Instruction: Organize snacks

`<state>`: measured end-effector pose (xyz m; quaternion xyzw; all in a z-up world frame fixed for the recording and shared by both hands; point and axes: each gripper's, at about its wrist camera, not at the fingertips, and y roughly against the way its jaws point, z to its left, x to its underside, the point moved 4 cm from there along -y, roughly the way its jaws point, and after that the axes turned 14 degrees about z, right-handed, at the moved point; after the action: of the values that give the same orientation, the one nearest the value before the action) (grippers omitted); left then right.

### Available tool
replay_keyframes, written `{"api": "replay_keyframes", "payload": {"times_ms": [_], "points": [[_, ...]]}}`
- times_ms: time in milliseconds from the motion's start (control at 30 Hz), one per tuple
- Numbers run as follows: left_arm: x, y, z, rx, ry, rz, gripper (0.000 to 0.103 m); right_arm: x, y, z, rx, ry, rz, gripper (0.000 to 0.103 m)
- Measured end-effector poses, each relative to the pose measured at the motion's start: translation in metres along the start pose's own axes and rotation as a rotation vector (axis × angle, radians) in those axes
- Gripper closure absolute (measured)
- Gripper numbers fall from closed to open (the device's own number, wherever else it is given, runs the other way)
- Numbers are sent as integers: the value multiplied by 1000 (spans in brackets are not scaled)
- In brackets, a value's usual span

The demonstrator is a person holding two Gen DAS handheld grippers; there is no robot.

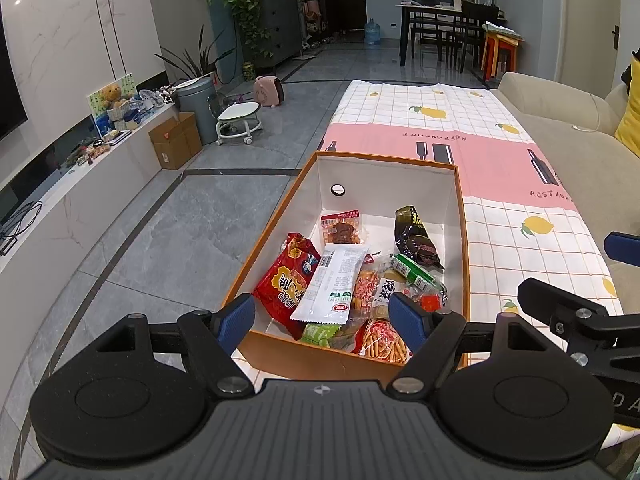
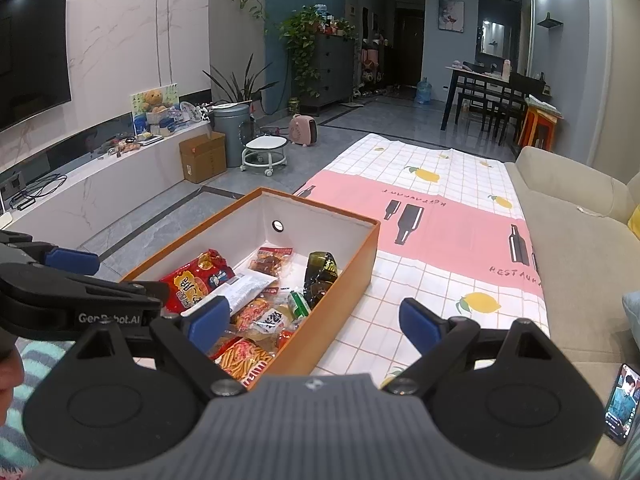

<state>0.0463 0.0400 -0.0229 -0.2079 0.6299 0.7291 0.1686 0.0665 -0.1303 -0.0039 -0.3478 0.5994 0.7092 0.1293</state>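
My left gripper (image 1: pixel 322 318) hangs with jaws wide apart and empty over the near end of the orange box (image 1: pixel 280 216) on the worktop (image 1: pixel 500 216), snack packets (image 1: pixel 340 280) heaped between them. My right gripper (image 2: pixel 314 322), jaws spread and empty, straddles the box's right wall.

We see a cardboard box (image 1: pixel 460 216), matt orange outside and matt white inside, holding glossy plastic snack packets (image 1: pixel 344 280), among them a shiny red crinkled bag (image 1: pixel 280 284) and a dark foil-like pouch (image 1: pixel 416 236). The desk wears a smooth printed cloth (image 1: pixel 480 152). Our left tool (image 1: pixel 322 320) and right tool (image 2: pixel 314 324) look like matt black plastic with blue rubbery pads (image 1: pixel 406 320) and metal screws. The floor (image 1: pixel 180 220) is polished stone tile.
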Motion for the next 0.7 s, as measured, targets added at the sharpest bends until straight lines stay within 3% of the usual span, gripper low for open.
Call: {"api": "replay_keyframes", "payload": {"times_ms": [700], "points": [[-1, 1, 0, 3, 0, 0, 14, 1, -1, 0, -5, 5, 5, 14]]}}
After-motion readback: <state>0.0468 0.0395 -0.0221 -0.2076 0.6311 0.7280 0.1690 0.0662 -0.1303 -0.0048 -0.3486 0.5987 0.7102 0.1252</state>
